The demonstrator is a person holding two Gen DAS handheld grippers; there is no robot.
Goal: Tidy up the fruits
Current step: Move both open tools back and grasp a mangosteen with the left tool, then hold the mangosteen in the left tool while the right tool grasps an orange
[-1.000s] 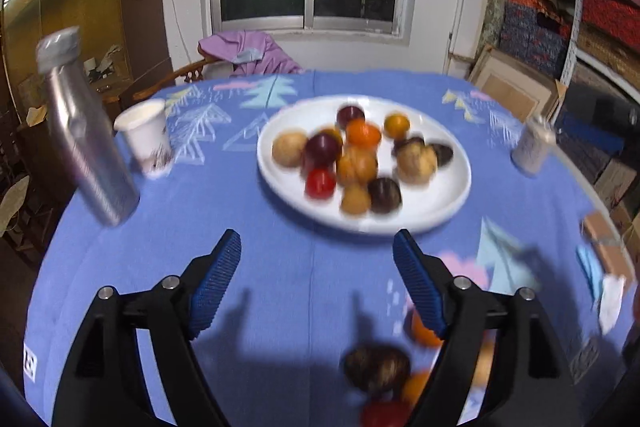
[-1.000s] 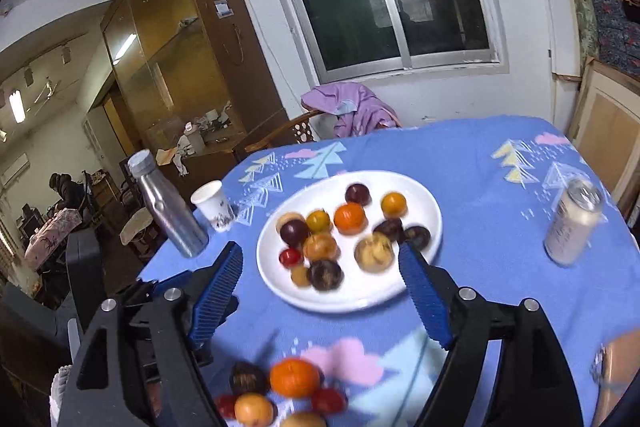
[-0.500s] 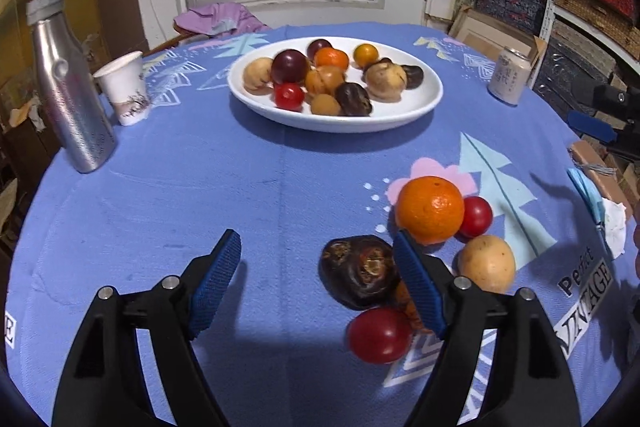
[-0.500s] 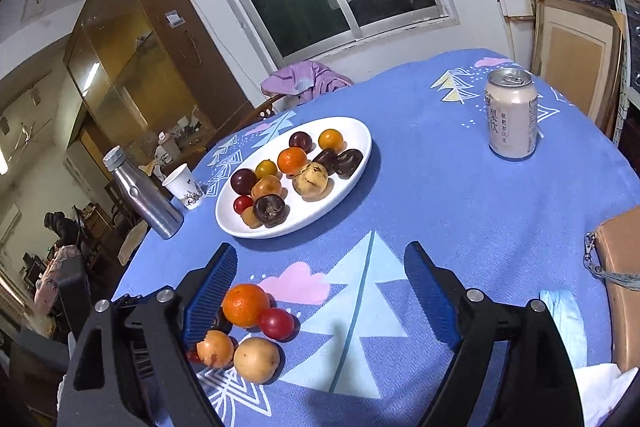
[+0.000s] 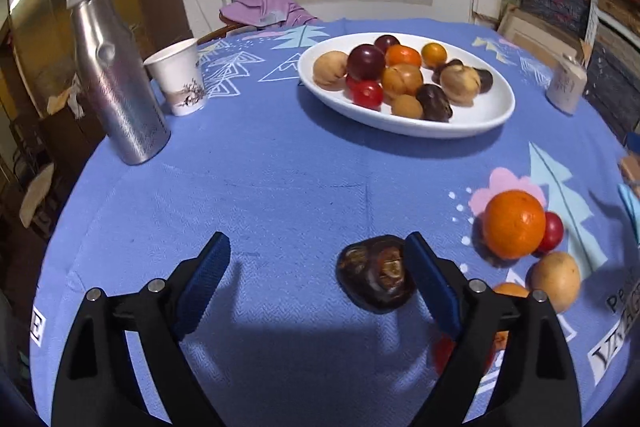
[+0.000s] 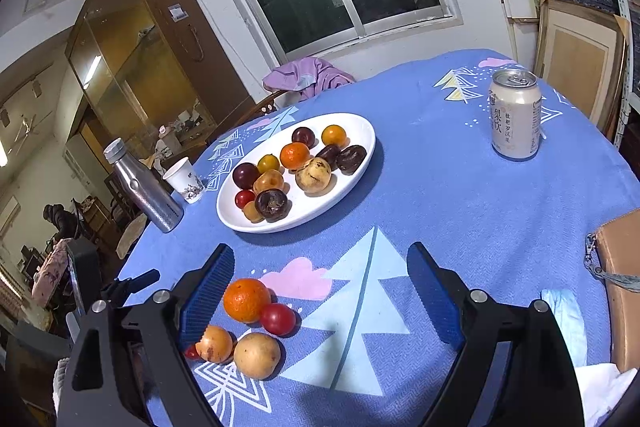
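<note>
Right wrist view: roughly eleven fruits on one plate (image 6: 360, 163).

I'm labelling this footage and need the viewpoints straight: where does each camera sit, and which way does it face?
Left wrist: rides the left gripper, angled down across the blue tablecloth toward the white plate and window; its open fingers have just been widening, the dark wrinkled fruit lying unpressed beside the right one.
Right wrist: rides the right gripper, facing the plate and drink can; open fingers, nothing gripped.
Shared: plate, orange, silver bottle, paper cup.
</note>
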